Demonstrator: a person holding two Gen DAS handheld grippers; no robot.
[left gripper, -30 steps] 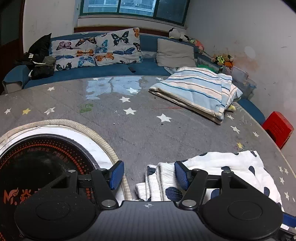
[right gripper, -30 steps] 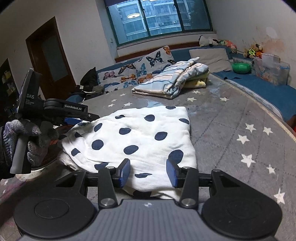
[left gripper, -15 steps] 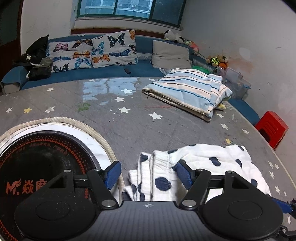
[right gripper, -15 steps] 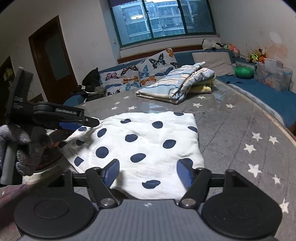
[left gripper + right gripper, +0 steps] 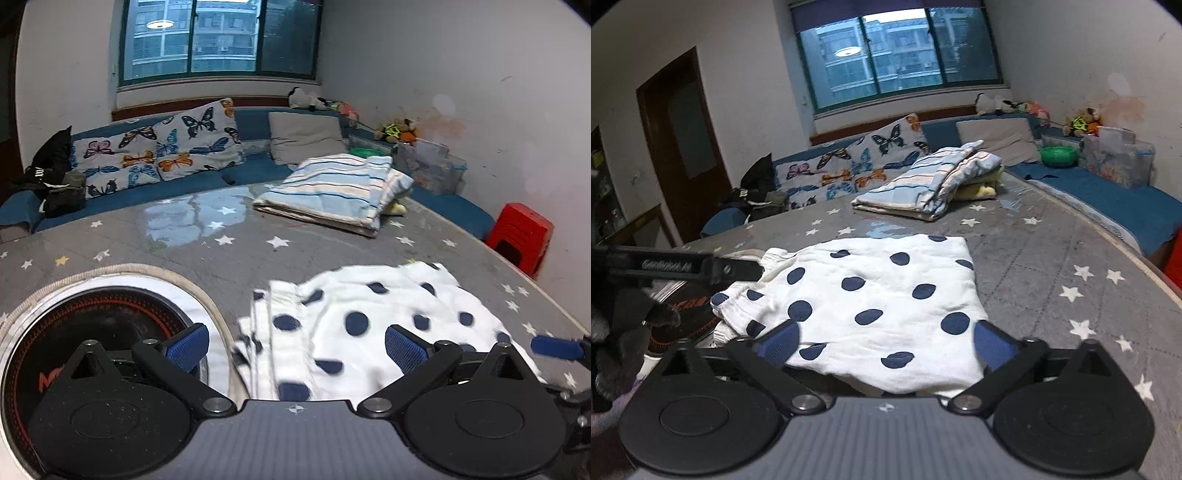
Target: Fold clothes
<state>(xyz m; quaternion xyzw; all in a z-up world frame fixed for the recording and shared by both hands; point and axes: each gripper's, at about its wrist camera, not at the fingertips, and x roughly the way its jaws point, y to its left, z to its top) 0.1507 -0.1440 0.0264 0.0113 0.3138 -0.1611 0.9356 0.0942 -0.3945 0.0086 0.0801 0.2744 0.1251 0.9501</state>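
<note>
The grey star-printed counter (image 5: 1052,258) gives a broad flat bed for folding. At its far side a folded striped blanket (image 5: 923,184) sits well apart, out of the way. Nearer lies the white polka-dot garment (image 5: 879,291), folded flat, its layered edge toward the round stove plate (image 5: 92,332). The left hand-held gripper (image 5: 297,345) and right hand-held gripper (image 5: 886,341) both hang released, spread wide over it, grasping nothing, probably letting the fold settle.
</note>
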